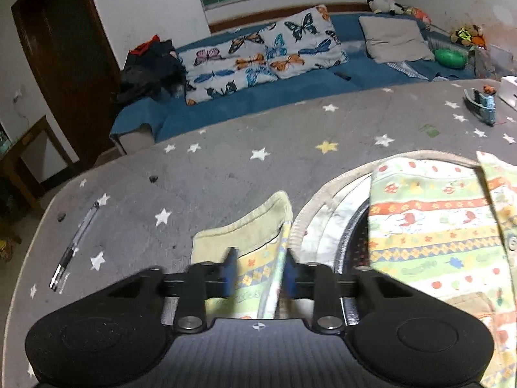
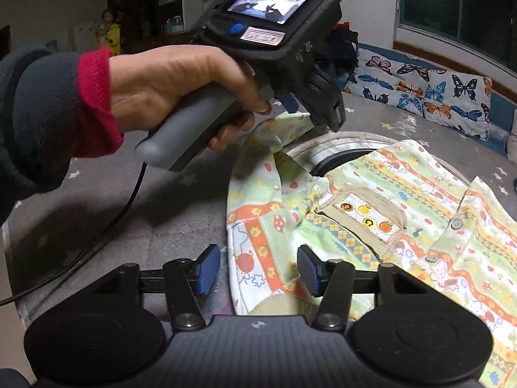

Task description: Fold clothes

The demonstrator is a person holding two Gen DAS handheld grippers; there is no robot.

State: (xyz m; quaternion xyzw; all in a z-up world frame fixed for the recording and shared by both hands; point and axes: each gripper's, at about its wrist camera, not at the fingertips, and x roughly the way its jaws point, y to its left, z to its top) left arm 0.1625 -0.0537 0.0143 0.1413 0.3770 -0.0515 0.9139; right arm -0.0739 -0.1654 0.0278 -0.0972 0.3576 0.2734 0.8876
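A small patterned child's garment, pale green with orange and yellow bands, lies on the grey star-print table cover. My left gripper has its blue pads around the garment's sleeve, with the pale yellow cuff just past them; the jaws look partly closed on the cloth. In the right wrist view the left gripper holds that sleeve lifted above the table. My right gripper is open, its pads on either side of the garment's near edge, low over the table.
A round woven-edged mat lies under the garment. A pen lies at the table's left. A small toy and a white box sit at the far right. A blue sofa with butterfly cushions stands behind the table.
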